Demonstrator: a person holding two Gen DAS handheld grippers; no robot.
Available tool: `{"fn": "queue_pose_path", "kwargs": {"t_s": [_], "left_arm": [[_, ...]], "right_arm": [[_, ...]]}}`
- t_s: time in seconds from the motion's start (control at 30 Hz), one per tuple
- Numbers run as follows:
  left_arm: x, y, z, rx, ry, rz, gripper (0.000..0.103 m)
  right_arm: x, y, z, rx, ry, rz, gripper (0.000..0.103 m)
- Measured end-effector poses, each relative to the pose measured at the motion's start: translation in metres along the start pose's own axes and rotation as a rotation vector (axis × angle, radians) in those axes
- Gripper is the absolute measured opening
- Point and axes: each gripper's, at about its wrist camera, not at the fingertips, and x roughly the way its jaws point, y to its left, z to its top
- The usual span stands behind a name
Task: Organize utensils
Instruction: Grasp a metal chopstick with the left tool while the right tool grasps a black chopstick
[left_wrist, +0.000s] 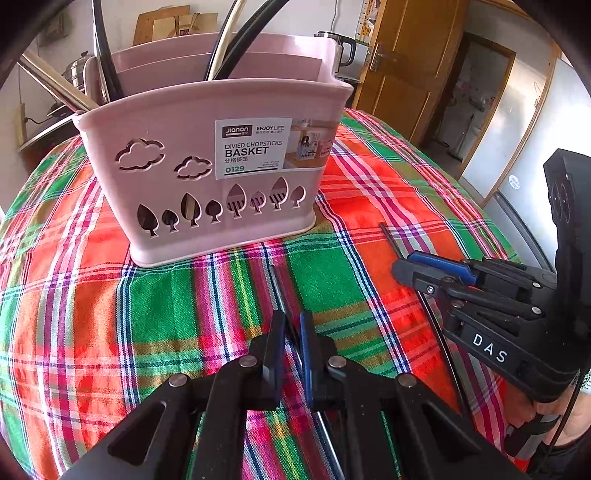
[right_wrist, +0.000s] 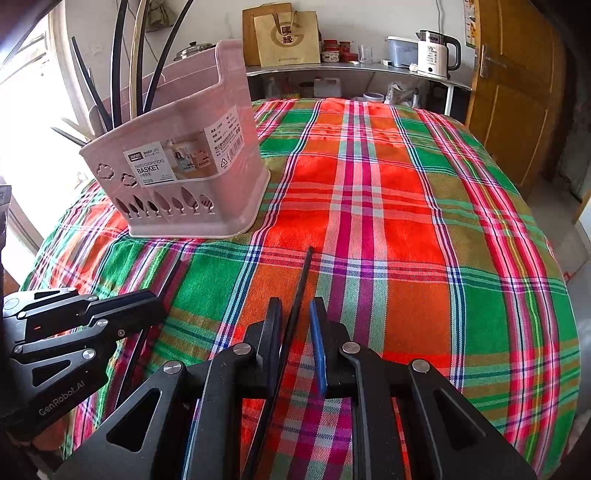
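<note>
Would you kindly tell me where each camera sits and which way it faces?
Left wrist: on the left gripper, facing the pink basket; a chopstick lies between its fingers, right gripper alongside.
Right wrist: on the right gripper, facing across the plaid cloth; a black chopstick between its fingers, left gripper alongside.
Shared: basket, cloth, kettle.

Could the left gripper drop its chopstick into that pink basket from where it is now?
Probably yes. The left gripper, shut on a thin dark chopstick, faces the pink plastic chopstick basket with only bare plaid tablecloth between; it must lift above the rim.
</note>
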Motion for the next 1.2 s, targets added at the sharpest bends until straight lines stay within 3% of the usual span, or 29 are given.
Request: {"fn": "queue_pose_path", "kwargs": {"t_s": [0.33,0.53,1.2], "left_arm": [[0.000,0.002,0.011,0.013,0.008,0.041,0.007],[-0.013,0.008,0.012,0.003,-0.004,0.029,0.006],[-0.159,0.020,0.039,0.022,-0.263,-0.027,0.005]], "right_arm": [[0.001,0.003,0.002,-0.006,0.011,0.010,0.007],[-0.017,0.007,0.001,0.000,-0.032,0.041,0.006],[-0.136,0.031,0.034,-0.036,-0.322,0.087,0.005]]}}
